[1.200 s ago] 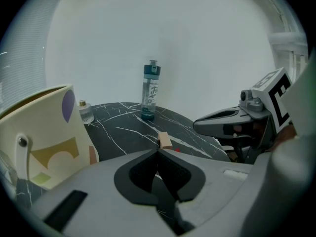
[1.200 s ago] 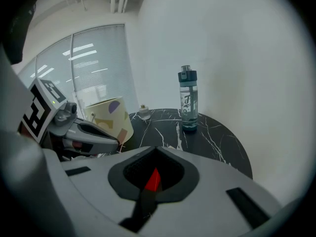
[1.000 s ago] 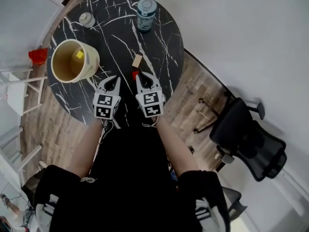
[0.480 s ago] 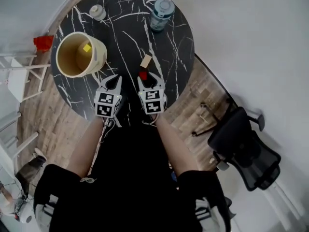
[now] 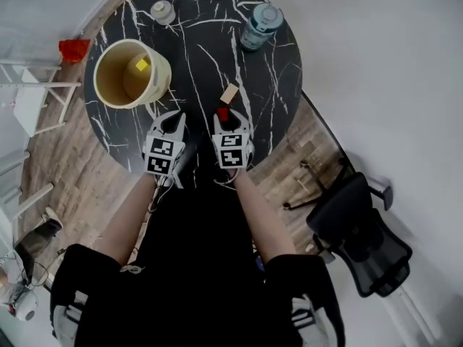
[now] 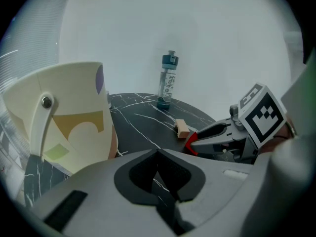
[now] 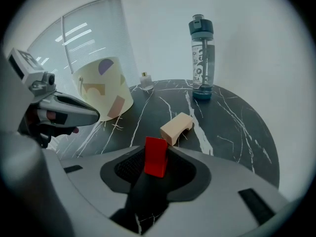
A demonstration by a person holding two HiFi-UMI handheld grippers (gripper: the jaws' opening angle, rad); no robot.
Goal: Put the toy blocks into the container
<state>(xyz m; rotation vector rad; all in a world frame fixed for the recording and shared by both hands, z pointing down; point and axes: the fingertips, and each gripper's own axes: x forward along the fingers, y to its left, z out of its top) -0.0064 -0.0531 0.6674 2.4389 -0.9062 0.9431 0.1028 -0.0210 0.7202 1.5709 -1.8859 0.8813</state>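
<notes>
A red block (image 5: 223, 113) stands on the black marble table (image 5: 202, 56), between the fingers of my right gripper (image 5: 231, 123). Its jaws have just been closing and stand wide; the pads do not press the red block (image 7: 156, 156). A beige arch block (image 5: 229, 94) lies just beyond it. My left gripper (image 5: 172, 123) is shut and empty beside the right one, near the cream bucket (image 5: 160, 78). A yellow block (image 5: 142, 64) lies inside the bucket. In the left gripper view the bucket (image 6: 64, 117) looms at the left.
A water bottle (image 5: 260, 26) and a small jar (image 5: 163, 10) stand at the table's far side. A black office chair (image 5: 362, 237) stands on the floor at the right. At the left are a white rack (image 5: 29, 100) and a red object (image 5: 74, 49).
My right gripper has moved forward and down, so the red block that was at its fingertip now sits between its fingers. The left gripper stays shut beside it.
</notes>
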